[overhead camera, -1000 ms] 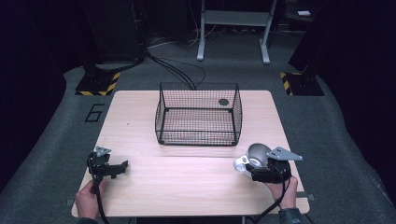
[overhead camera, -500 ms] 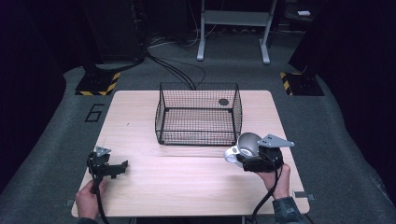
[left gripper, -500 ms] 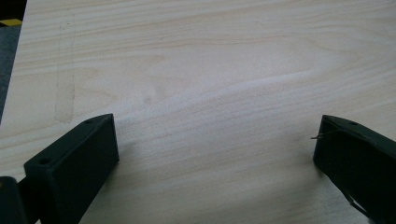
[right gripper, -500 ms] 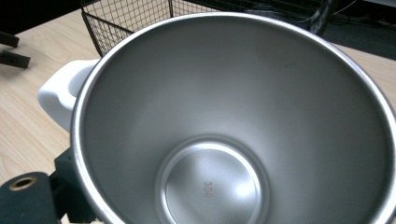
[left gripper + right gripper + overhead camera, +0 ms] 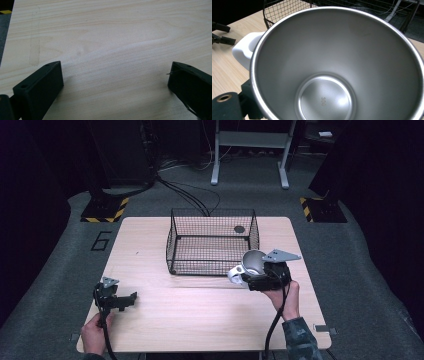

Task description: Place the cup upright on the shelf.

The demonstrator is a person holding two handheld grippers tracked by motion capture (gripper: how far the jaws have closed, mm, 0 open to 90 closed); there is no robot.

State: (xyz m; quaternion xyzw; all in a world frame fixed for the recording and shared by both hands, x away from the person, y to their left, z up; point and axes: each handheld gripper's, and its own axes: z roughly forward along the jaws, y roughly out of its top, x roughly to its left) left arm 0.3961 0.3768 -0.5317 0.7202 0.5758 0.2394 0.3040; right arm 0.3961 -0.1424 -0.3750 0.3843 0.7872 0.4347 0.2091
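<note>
The right gripper [image 5: 250, 279] sits above the right half of the table, just in front of the basket's near right corner, and it carries one steel measuring cup [image 5: 253, 261] with a white handle [image 5: 235, 274]. From the high view the cup lies against the gripper's front end with its mouth turned up and toward the camera; the jaws themselves are hidden behind it, so how tightly they close on it cannot be told, only that the cup is lifted off the table and held there. In the right gripper view the cup's polished inside [image 5: 337, 62] faces the lens, with "300" stamped on its flat bottom [image 5: 323, 101] and the white handle sticking out at the upper left. One grey three-cornered plate [image 5: 281, 255] tops this gripper, and one hand [image 5: 285, 292] grips it from below, a camouflage-patterned sleeve [image 5: 299, 340] behind it. The left gripper [image 5: 127, 298] rests low over the near left corner of the table, its two black jaws spread wide apart in the left gripper view with nothing but bare wood between them; the left hand [image 5: 94, 336] holds it near the table's front edge. Beyond both stands one black wire basket [image 5: 212, 242] at the middle back of the one light wooden table [image 5: 200, 320], with one small dark round disc [image 5: 239, 229] lying in its far right corner. The two grippers are well apart.
</note>
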